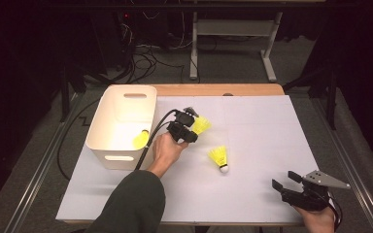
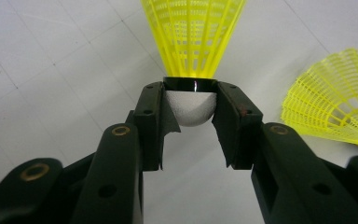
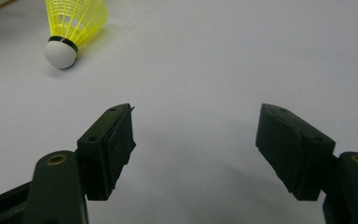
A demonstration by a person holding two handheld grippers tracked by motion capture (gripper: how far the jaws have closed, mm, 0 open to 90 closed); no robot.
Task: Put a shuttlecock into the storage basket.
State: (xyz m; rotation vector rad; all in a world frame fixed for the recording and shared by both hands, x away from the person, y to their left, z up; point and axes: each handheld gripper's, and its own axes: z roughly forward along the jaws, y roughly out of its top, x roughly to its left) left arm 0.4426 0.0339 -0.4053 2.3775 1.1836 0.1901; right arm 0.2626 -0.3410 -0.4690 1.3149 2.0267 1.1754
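- Right gripper (image 1: pixel 282 183) first, sitting at the near right corner of the white table (image 1: pixel 272 126), its jaws standing wide apart with bare tabletop between the pads and nothing in them; in the right gripper view (image 3: pixel 196 149) the gap is showing clearly.
- Right hand (image 1: pixel 318 218) is cupping that tool from below at the table's front edge, grey three-cornered plate (image 1: pixel 326 178) riding on top.
- Moving up the table, a loose shuttlecock (image 1: pixel 219 158) is lying on its side near the middle, white cork pointing toward the near edge, yellow skirt pointing away; the same one is showing at the top left of the right gripper view (image 3: pixel 72 28).
- Left hand (image 1: pixel 166 148), in a dark green sleeve (image 1: pixel 133 204), is reaching in from the near edge just right of the bin.
- Left gripper (image 1: pixel 194 127) is holding a second, held shuttlecock (image 1: pixel 201 124): in the left gripper view (image 2: pixel 189 105) both pads are pressing on the white cork (image 2: pixel 191 109), jaws partly closed around it, yellow skirt (image 2: pixel 193 35) fanning out beyond the tips.
- That held one is hanging over the tabletop just right of the white bin (image 1: pixel 102 136), well apart from the loose one.
- Inside the bin, a third shuttlecock (image 1: pixel 141 139) is lying against the right wall.
- Beyond the table, cables and desk legs are sitting in shadow.
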